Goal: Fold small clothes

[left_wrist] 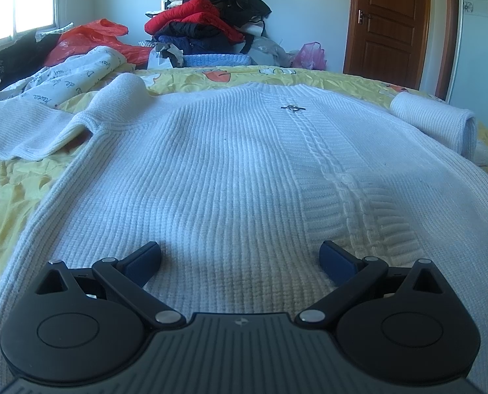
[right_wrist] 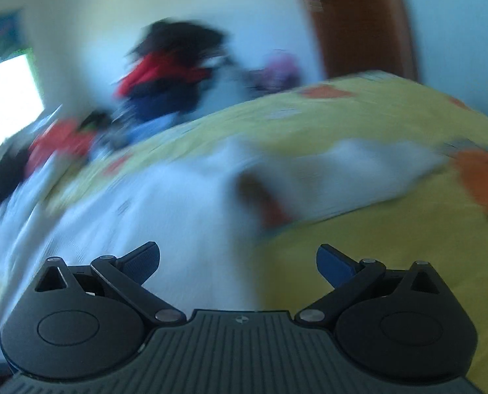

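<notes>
Both grippers, left (left_wrist: 240, 259) and right (right_wrist: 238, 259), gape wide and empty over a flat white sweater (left_wrist: 231, 170); folding seems unstarted, likely needing a sleeve (left_wrist: 33, 131) grasp.

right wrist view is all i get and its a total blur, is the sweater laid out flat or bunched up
Observer: Laid out flat. The left wrist view shows the white sweater spread front up on the yellow bedsheet.
Operator: where are the sleeves
Observer: One sleeve trails off to the left; the other sleeve lies out to the right near the shoulder.
Operator: is the left gripper holding anything
Observer: No. The left gripper is open over the lower part of the sweater, nothing between its fingers.
</notes>
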### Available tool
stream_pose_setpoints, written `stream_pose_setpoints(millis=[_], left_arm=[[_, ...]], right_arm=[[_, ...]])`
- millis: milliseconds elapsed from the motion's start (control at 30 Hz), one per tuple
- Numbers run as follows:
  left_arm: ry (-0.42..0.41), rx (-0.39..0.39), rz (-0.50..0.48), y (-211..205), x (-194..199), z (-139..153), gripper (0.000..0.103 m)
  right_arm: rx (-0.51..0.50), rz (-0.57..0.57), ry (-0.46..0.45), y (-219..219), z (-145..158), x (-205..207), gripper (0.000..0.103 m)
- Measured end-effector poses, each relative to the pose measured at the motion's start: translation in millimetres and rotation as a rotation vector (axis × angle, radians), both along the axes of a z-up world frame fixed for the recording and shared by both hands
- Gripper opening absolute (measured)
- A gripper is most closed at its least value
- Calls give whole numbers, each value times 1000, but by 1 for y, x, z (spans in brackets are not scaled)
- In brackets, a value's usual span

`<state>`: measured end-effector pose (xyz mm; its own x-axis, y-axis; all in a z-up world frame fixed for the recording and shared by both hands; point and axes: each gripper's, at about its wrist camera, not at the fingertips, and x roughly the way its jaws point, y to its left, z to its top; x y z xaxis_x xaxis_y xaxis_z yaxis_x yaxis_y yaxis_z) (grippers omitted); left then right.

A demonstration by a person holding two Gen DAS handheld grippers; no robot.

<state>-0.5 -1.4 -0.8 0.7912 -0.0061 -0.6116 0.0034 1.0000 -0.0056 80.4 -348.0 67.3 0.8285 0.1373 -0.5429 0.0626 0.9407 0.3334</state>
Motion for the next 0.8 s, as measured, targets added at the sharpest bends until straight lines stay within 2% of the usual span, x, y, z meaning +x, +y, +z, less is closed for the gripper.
stream_pose_setpoints(millis=[100,167,200,233,300,367,467,533,567,600,633,733,800], left_arm=[[0,0,0,0,0,0,103],[0,0,0,0,0,0,103],[0,0,0,0,0,0,103],[1,0,0,0,0,0,103],[0,0,0,0,0,0,103],[0,0,0,0,0,0,103],[1,1,0,0,0,0,103],[1,1,0,0,0,0,103],[0,0,0,1,0,0,103],[0,0,0,1,0,0,103],[0,-1,0,1,0,0,103],[0,-2,0,0,0,0,103],[0,-2,-1,1,0,0,103]], right_arm=[[261,-163,-32,-79,-3,15,102],[392,-281,-45,-125,-11,24,93],[417,-333,-41,-143,-15,31,88],[416,-367,-38,-156,-19,35,85],[394,-415,-2,-174,-30,49,73],[389,-429,60,-182,-44,64,71],[359,-407,37,-175,-51,73,66],[357,-403,22,-173,-54,78,56],[344,-405,21,-176,-53,84,40],[319,-411,25,-175,-55,87,20],[299,-421,36,-174,-59,90,14],[294,-417,25,-175,-59,92,14],[294,-417,4,-175,-48,85,14]])
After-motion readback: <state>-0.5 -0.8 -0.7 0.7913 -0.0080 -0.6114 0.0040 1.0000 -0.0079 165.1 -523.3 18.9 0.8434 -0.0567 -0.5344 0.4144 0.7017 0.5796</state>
